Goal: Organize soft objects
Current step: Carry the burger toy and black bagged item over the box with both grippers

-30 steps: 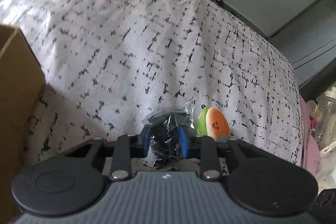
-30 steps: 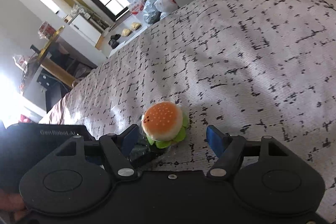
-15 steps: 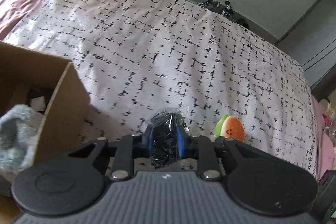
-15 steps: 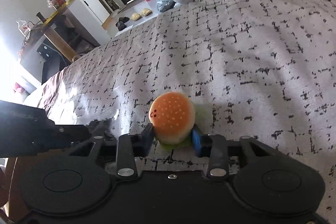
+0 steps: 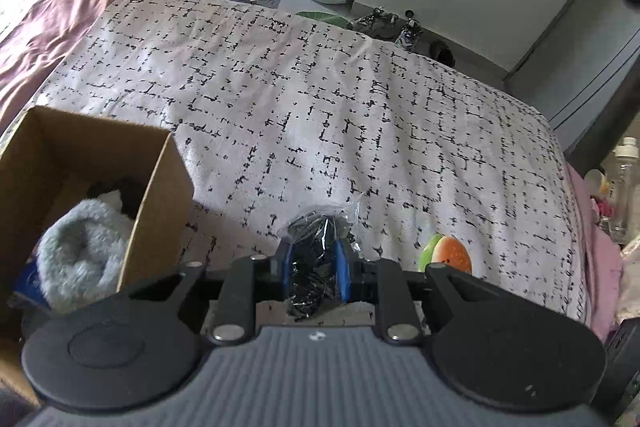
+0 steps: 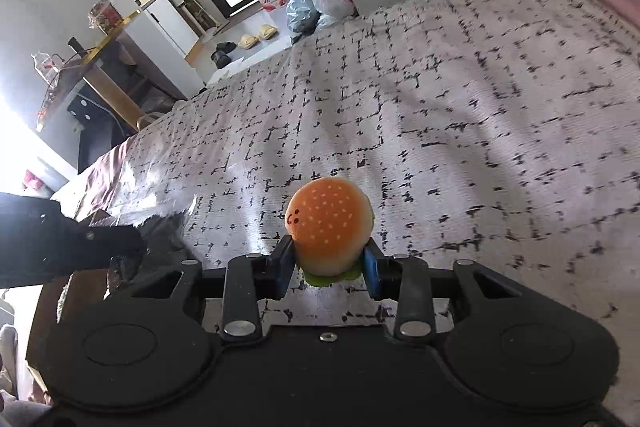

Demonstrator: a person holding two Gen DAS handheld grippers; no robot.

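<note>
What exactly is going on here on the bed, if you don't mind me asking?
A person is tidying soft items with two handheld grippers. The left gripper is shut on a black bundle in clear plastic, close to an open cardboard box that already holds a fluffy grey item. The right gripper is shut on a burger plush over the patterned bedspread.

open bedspread (image 5: 360, 115) ahead, cardboard box (image 5: 160, 211) wall blocking left side

The cardboard box (image 5: 160, 195) runs off the left edge, its grey plush (image 5: 80, 251) partly hidden by its wall.
</note>
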